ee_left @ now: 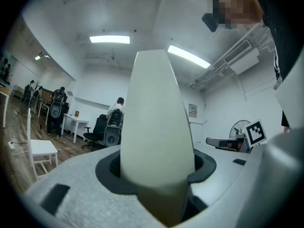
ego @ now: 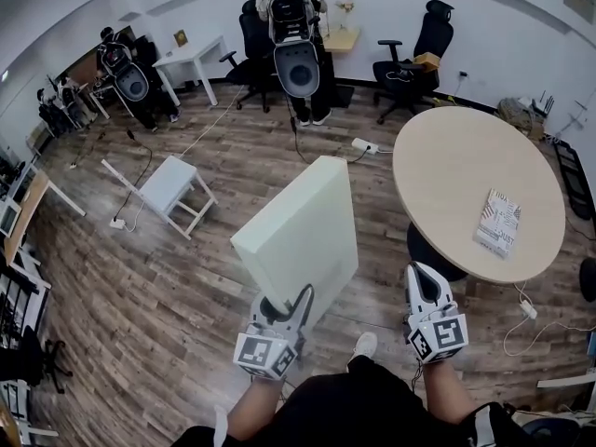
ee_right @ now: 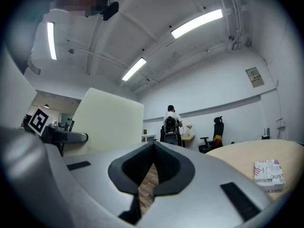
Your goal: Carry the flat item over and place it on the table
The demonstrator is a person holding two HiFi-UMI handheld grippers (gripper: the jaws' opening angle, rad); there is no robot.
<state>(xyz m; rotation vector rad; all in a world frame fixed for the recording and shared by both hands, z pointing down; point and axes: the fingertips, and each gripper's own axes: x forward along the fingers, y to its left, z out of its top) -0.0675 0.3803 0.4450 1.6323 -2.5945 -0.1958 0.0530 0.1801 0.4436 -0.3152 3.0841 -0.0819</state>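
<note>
Here, flat panel point(ego: 303, 226) upright, bottom edge clamped in left gripper point(ego: 282, 307); right gripper point(ego: 422, 274) closed, empty.

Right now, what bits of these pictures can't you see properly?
- Bottom edge of the board: in the head view it is hidden inside the left gripper.
- Room behind the board: in the left gripper view the board fills the middle.
- Print on the booklet: too small to read in the head view.
- Far side of the round table: cut off by the right gripper view's edge.

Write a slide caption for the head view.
Left gripper clamps the lower edge of an upright flat white panel; right gripper empty, round table ahead at right.
</note>
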